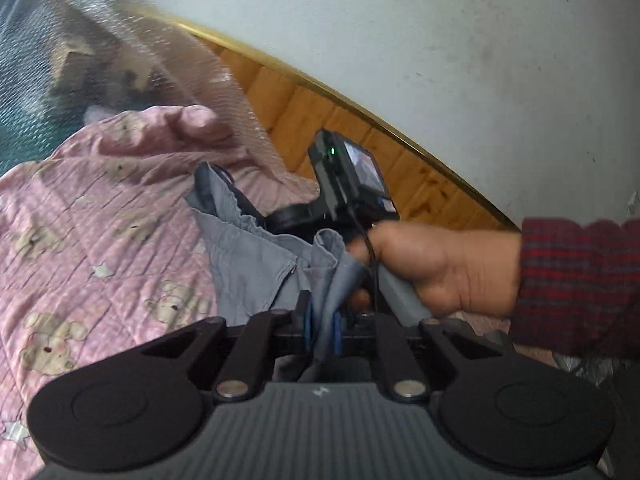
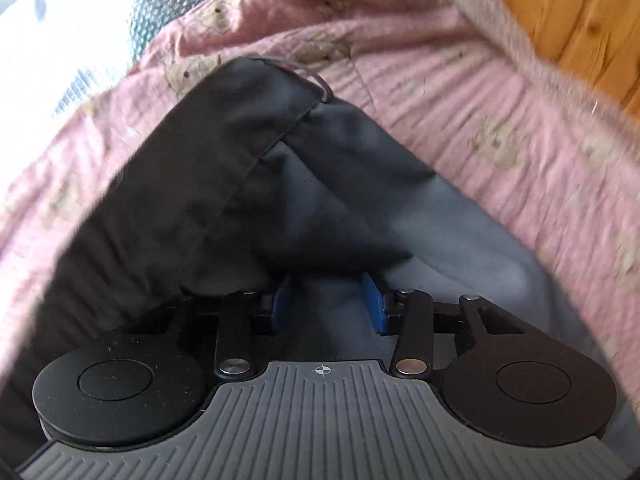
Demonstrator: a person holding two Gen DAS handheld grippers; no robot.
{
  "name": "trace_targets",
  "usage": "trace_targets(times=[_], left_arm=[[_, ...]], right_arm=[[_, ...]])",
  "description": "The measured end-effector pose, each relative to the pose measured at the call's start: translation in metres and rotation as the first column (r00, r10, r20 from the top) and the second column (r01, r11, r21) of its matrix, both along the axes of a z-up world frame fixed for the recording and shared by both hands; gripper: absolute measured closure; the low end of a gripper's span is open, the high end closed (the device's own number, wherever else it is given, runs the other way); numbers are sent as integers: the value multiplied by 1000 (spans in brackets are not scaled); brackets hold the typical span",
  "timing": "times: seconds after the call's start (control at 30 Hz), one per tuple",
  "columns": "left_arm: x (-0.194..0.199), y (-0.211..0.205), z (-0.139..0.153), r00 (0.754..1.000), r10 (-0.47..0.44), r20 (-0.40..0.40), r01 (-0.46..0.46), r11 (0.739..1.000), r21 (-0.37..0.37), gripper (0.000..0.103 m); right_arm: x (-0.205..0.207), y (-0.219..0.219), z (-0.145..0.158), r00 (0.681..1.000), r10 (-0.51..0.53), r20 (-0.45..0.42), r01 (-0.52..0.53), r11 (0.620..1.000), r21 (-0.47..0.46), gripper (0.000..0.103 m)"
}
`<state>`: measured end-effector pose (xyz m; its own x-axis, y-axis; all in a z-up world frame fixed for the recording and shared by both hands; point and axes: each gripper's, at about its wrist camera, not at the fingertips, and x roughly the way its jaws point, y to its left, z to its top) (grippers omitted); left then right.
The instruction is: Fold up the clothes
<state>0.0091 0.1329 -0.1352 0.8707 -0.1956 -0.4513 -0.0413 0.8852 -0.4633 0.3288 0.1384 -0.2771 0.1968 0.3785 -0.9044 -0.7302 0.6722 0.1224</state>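
The left gripper (image 1: 322, 330) has its blue pads pressed together on a fold of the grey garment (image 1: 256, 264), which rises from the pink bear-print quilt (image 1: 100, 240) toward twelve o'clock. The right gripper (image 2: 330, 300), pointing steeply down, has its jaws partly spread around bunched grey cloth (image 2: 280, 200); whether the pads press it I cannot tell. At three o'clock in the left view, a hand (image 1: 440, 272) in a plaid sleeve (image 1: 580, 280) holds the right gripper's handle.

Pink bear-print quilt (image 1: 100, 240) — wooden floor (image 1: 304, 112), bubble wrap (image 1: 132, 52).
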Motion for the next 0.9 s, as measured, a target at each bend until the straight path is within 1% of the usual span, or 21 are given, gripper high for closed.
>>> trace_targets(times=[0.03, 0.1, 0.17, 0.2, 0.23, 0.27, 0.3, 0.33, 0.37, 0.4, 0.43, 0.47, 0.5, 0.53, 0.57, 0.6, 0.67, 0.73, 0.8, 0.83, 0.9], left_arm=[[3, -8, -1, 1000, -28, 6, 28, 1000, 14, 93], [8, -22, -1, 996, -85, 16, 84, 996, 40, 93], [14, -37, -2, 987, -160, 22, 158, 985, 64, 93], [18, -46, -3, 979, -203, 17, 201, 976, 81, 93], [22, -54, -4, 969, -246, 13, 243, 965, 99, 93], [26, -64, -6, 959, -284, 9, 280, 952, 124, 93], [29, -74, -9, 947, -321, 4, 317, 937, 149, 93], [33, -83, -11, 933, -359, -4, 354, 919, 171, 93], [36, -93, -13, 919, -394, -12, 389, 901, 192, 93], [38, -102, -15, 904, -427, -20, 421, 881, 213, 93], [40, -112, -18, 888, -460, -29, 453, 860, 234, 93], [42, -120, -19, 874, -485, -38, 478, 840, 256, 93], [43, -127, -20, 861, -507, -47, 498, 821, 279, 93], [43, -132, -21, 847, -529, -50, 519, 803, 293, 93], [44, -136, -21, 837, -545, -48, 533, 792, 296, 93], [45, -138, -20, 829, -558, -47, 546, 787, 288, 93], [48, -146, -21, 802, -595, -48, 585, 767, 263, 92], [53, -155, -24, 776, -628, -56, 622, 748, 234, 90], [57, -162, -26, 748, -662, -54, 660, 730, 177, 85], [59, -163, -26, 734, -677, -46, 676, 723, 145, 82], [64, -159, -24, 716, -697, -28, 697, 714, 60, 81]], right_arm=[[12, -15, 7, 996, -71, -52, 73, 997, 40, 59], [27, -53, 31, 970, -225, -94, 235, 965, 112, 52], [27, -91, 59, 946, -303, -116, 321, 924, 206, 37], [24, -109, 73, 933, -333, -135, 357, 897, 261, 31], [20, -124, 85, 927, -336, -166, 373, 873, 313, 18], [13, -130, 95, 933, -304, -193, 356, 864, 356, 8], [5, -135, 104, 940, -268, -213, 333, 857, 393, 6], [-4, -134, 109, 954, -216, -208, 284, 873, 397, 3], [-13, -128, 110, 968, -168, -186, 226, 906, 359, 2], [-22, -120, 105, 980, -129, -150, 169, 942, 290, 2], [-30, -112, 98, 990, -95, -106, 116, 972, 206, 5], [-35, -114, 92, 994, -79, -77, 90, 983, 160, 16], [-41, -115, 86, 997, -60, -50, 66, 992, 112, 31], [-46, -117, 79, 999, -41, -23, 42, 997, 64, 76], [-50, -121, 75, 999, -35, -5, 35, 999, 31, 87], [-46, -141, 75, 995, -96, -18, 97, 993, 73, 88], [-42, -190, 74, 970, -236, -63, 242, 959, 144, 89], [-42, -237, 64, 929, -355, -103, 368, 912, 180, 91], [-44, -282, 48, 880, -445, -164, 472, 855, 215, 91], [-43, -301, 40, 858, -479, -185, 511, 831, 220, 91], [-41, -330, 27, 819, -538, -199, 571, 797, 199, 90]])
